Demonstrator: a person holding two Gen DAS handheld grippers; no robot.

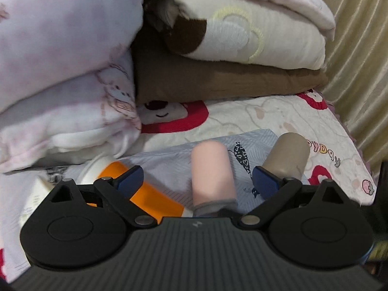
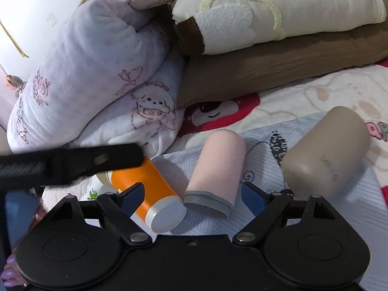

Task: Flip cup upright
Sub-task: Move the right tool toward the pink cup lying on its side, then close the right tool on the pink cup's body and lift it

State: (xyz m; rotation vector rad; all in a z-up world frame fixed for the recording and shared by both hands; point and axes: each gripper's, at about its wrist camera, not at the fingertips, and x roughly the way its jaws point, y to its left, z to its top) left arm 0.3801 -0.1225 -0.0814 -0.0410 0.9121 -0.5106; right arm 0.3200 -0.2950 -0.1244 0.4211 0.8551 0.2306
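Three cups lie on their sides on a patterned cloth on the bed. The orange cup with a white base is at the left, the pink cup with a grey rim in the middle, the tan cup at the right. My right gripper is open, its fingers on either side of the orange and pink cups' near ends. My left gripper is open, low over the cloth, with the pink cup between its fingers, the orange cup under its left finger and the tan cup beyond its right finger.
Folded white blankets and a brown and cream pillow stack rise just behind the cups. A curtain hangs at the right. The left gripper's black body crosses the right wrist view at the left.
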